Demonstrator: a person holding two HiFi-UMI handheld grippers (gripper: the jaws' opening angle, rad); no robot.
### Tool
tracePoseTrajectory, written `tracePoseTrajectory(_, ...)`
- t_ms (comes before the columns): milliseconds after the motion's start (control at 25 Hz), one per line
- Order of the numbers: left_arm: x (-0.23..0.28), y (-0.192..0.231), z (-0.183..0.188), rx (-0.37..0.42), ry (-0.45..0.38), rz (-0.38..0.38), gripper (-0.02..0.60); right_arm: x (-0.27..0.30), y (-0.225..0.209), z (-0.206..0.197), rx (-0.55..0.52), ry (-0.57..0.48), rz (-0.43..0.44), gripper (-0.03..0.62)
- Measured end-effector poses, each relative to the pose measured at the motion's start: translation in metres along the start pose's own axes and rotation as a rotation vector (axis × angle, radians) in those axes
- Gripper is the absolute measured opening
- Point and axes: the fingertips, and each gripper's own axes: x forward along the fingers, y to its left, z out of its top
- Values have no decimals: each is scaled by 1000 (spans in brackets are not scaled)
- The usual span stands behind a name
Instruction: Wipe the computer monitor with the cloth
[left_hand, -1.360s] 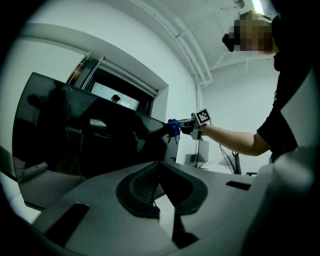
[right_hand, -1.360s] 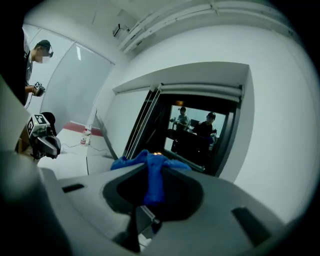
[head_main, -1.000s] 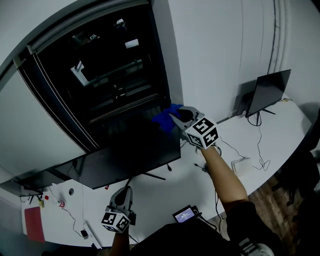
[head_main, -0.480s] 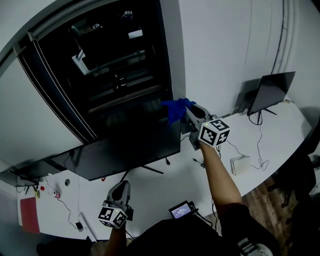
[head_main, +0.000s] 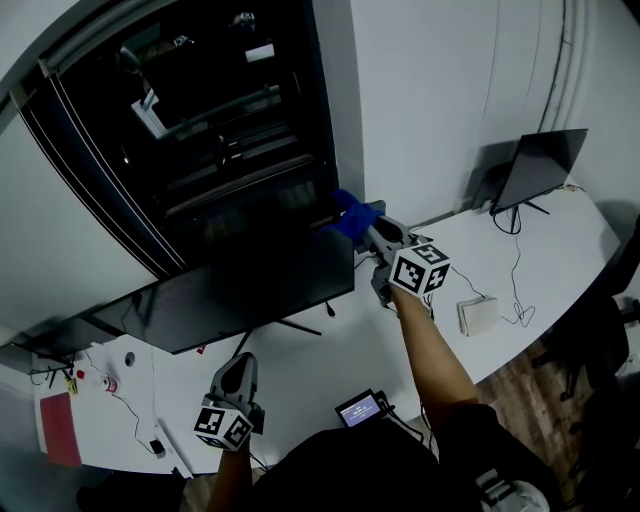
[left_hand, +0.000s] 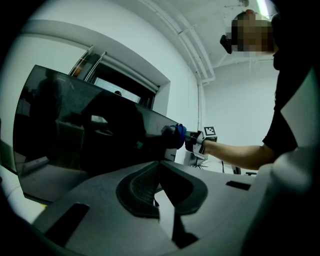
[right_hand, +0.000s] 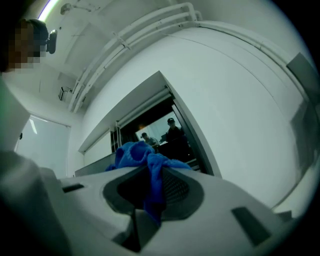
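Observation:
A wide black monitor (head_main: 240, 295) stands on the white desk (head_main: 330, 365), its screen dark. My right gripper (head_main: 368, 228) is shut on a blue cloth (head_main: 352, 215) and holds it at the monitor's top right corner. In the right gripper view the cloth (right_hand: 145, 160) is bunched between the jaws. From the left gripper view I see the monitor (left_hand: 85, 142) and the cloth (left_hand: 180, 136) at its far edge. My left gripper (head_main: 238, 380) hangs low over the desk's front, jaws shut and empty.
A second, smaller monitor (head_main: 540, 165) stands at the desk's far right with cables trailing. A white box (head_main: 478, 316) and a small device with a lit screen (head_main: 362, 408) lie near the front. A dark window (head_main: 210, 120) is behind the monitor.
My right gripper carried the blue cloth from the screen's upper right area up past the top edge, then back down onto the corner. The left gripper stayed low over the desk.

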Motion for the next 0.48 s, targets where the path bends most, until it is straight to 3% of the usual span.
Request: tracePoseTrajectory(480,3,4,-13,-15,23,5,-6,-8,-14,-45,38,65,-24,69)
